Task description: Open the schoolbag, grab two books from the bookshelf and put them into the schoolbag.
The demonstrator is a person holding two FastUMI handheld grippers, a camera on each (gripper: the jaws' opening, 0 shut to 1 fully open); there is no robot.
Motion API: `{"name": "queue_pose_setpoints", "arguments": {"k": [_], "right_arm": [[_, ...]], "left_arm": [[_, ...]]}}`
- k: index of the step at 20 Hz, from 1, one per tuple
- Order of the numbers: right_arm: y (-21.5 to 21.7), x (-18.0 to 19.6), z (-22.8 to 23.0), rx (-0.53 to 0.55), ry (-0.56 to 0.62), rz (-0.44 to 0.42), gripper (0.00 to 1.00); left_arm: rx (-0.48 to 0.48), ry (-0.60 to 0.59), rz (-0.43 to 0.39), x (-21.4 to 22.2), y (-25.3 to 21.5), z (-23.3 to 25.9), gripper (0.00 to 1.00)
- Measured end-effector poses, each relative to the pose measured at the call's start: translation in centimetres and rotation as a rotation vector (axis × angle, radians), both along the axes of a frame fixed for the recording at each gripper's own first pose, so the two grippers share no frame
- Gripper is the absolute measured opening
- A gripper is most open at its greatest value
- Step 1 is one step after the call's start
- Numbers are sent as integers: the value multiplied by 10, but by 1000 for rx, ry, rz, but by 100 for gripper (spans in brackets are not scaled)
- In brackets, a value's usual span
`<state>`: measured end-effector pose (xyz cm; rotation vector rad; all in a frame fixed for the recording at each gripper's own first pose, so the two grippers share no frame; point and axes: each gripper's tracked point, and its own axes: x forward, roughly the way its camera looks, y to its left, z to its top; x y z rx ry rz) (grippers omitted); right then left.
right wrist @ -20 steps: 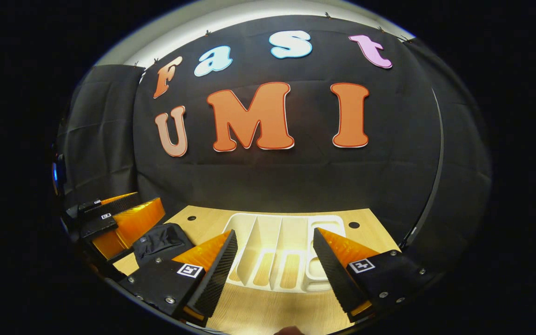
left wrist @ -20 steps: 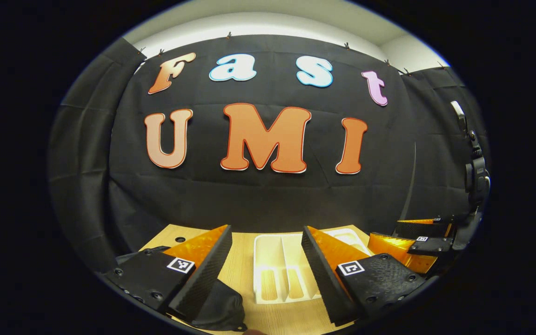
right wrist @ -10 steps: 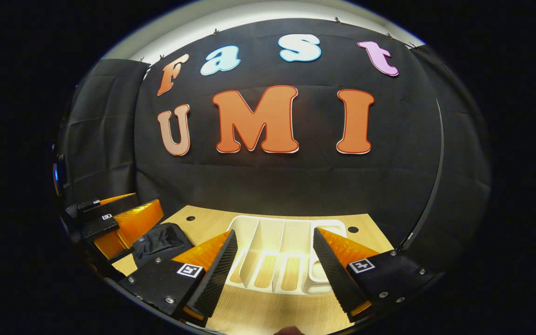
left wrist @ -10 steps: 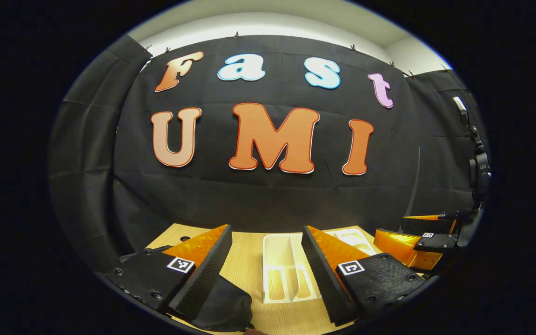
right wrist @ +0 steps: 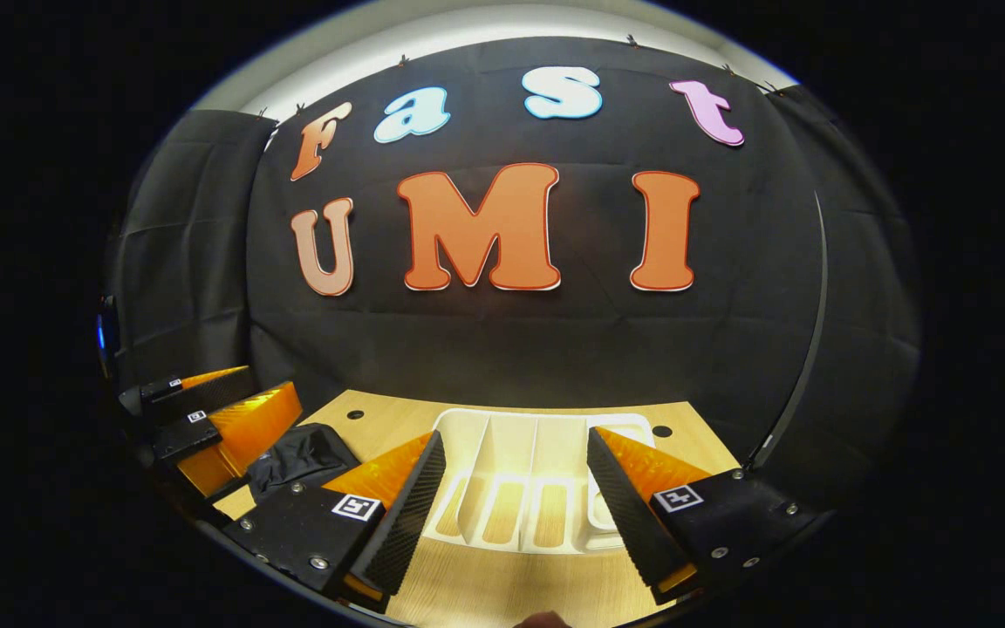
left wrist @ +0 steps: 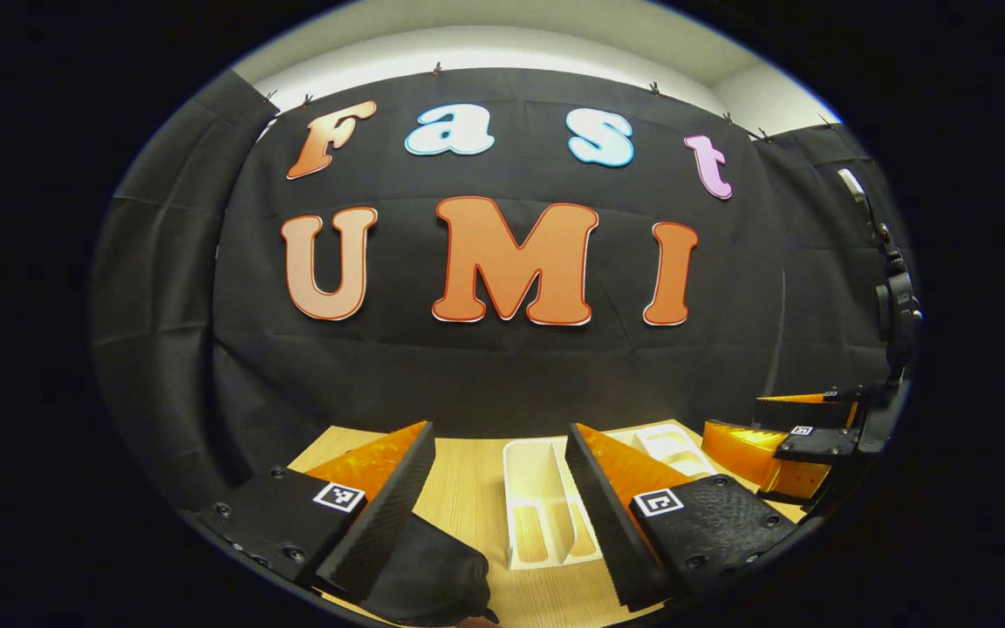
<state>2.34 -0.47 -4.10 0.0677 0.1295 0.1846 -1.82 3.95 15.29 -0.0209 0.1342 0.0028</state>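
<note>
In the left gripper view, the left gripper (left wrist: 500, 475) hangs above a wooden table (left wrist: 476, 471) with its two fingers spread wide apart and nothing between them but the tabletop and the near part of a white bookshelf (left wrist: 537, 515). The schoolbag (left wrist: 428, 571), a dark soft bundle, lies on the table at the bottom of this view, under and just beside the left-hand finger, whose inner edge overlaps it; whether they touch cannot be told. The white bookshelf, a divided rack lying on the table, sits ahead between the fingers and partly behind the right-hand one. Farther off on the right of this view the right gripper (left wrist: 803, 432) is seen from the side, held above the table's edge. In the right gripper view, the right gripper (right wrist: 516, 488) also stands wide open, gripping nothing, and the bookshelf (right wrist: 502, 436) lies straight ahead, its dividers showing in the gap between the fingers. No books can be made out in its slots. The schoolbag (right wrist: 306, 453) lies to the left of the rack, apart from it, just beyond the left-hand finger and below the left gripper (right wrist: 215, 410), which hovers close over it at the left side of this view.
</note>
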Motion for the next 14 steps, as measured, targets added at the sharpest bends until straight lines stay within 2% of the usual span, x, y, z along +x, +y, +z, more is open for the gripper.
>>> {"name": "queue_pose_setpoints", "arguments": {"k": [9,14], "right_arm": [[-13,0,2,-10,-7,-43,98],[-17,-3,8,-10,-27,-51,98]], "left_arm": [[21,-13,-25,5,-10,2,96],[28,-79,-27,6,-12,23,96]]}}
